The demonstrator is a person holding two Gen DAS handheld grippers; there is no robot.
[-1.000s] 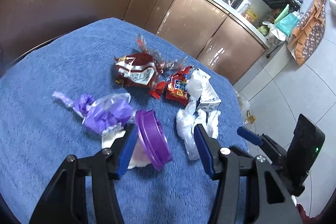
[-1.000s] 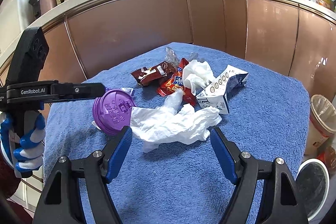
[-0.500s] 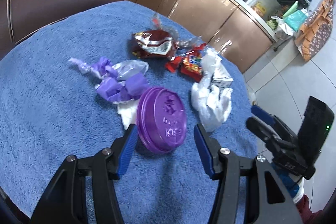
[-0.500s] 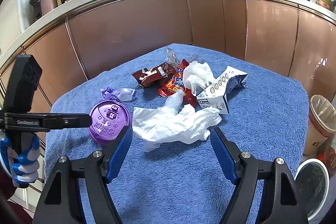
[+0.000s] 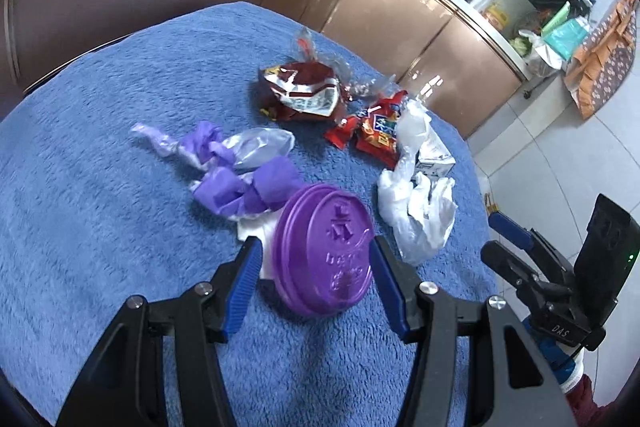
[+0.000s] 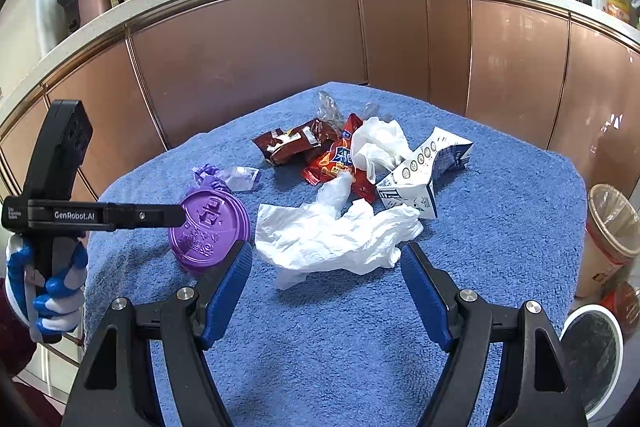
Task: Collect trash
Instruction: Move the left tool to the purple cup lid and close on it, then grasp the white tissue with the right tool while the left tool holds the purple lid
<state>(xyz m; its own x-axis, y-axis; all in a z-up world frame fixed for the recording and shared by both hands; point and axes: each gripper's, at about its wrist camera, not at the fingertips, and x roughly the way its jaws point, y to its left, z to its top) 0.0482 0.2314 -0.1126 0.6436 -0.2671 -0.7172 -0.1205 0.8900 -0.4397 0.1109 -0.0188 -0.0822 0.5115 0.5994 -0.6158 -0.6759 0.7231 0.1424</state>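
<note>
Purple plastic lid [image 5: 326,245] sits tilted on the blue towel [image 5: 100,207], right between your left gripper [image 5: 312,259] pads. Right pad looks touching the rim, left pad has a small gap, so can't tell if it's actually gripped; jaws approx half open. Behind lid: white paper scrap, purple wrapper [image 5: 240,183] w/ clear plastic. Further back: brown snack bag [image 5: 304,89], red packet [image 5: 376,133], milk carton [image 6: 428,171]. Crumpled white tissue [image 6: 332,235] lies just beyond your right gripper [image 6: 326,269]; jaws wide, nothing held, pads either side of tissue's near edge, not touching. Your gloved left hand [image 6: 44,275] shows at left edge of right view. Off the table's right: lined bin [image 6: 610,227], white-rimmed bucket [image 6: 596,355]. Copper cabinets [image 6: 260,67] behind.
</note>
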